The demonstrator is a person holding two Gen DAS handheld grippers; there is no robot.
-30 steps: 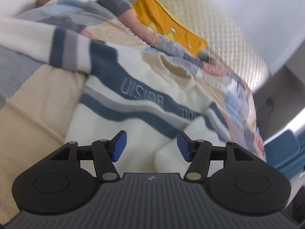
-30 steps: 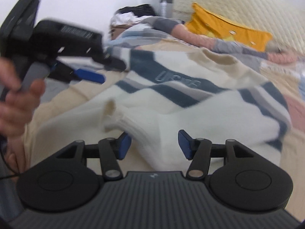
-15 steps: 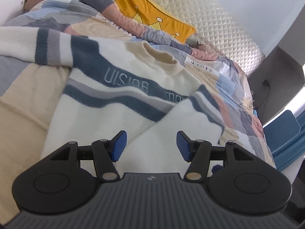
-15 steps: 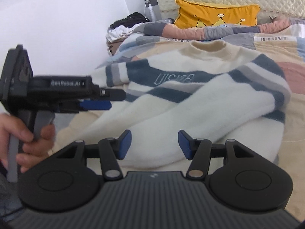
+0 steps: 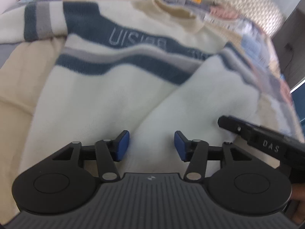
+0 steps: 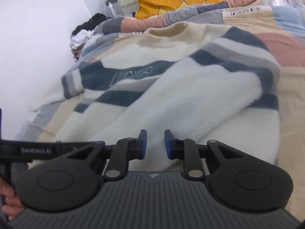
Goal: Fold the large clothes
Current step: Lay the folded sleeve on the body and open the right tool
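Note:
A cream sweater [image 5: 118, 87] with navy and grey stripes lies flat on the bed, one sleeve [image 5: 200, 95] folded across its body. My left gripper [image 5: 152, 143] hovers low over the hem, jaws closing, pads still apart from the white knit under them. My right gripper [image 6: 155, 143] is over the same sweater [image 6: 190, 99] near the folded sleeve's end. Its jaws are closing to a narrow gap with white fabric showing between the pads. One of its black fingers [image 5: 238, 127] reaches onto the hem from the right in the left wrist view.
A patchwork quilt [image 6: 276, 45] covers the bed. A yellow pillow [image 6: 179, 0] leans at the headboard. A pile of clothes [image 6: 83, 32] sits by the white wall [image 6: 38, 28]. A hand [image 6: 7, 200] holds the left tool at the lower left.
Both grippers have dropped closer to the sweater's lower edge and come together. The right jaws have narrowed sharply; the left jaws have narrowed a little.

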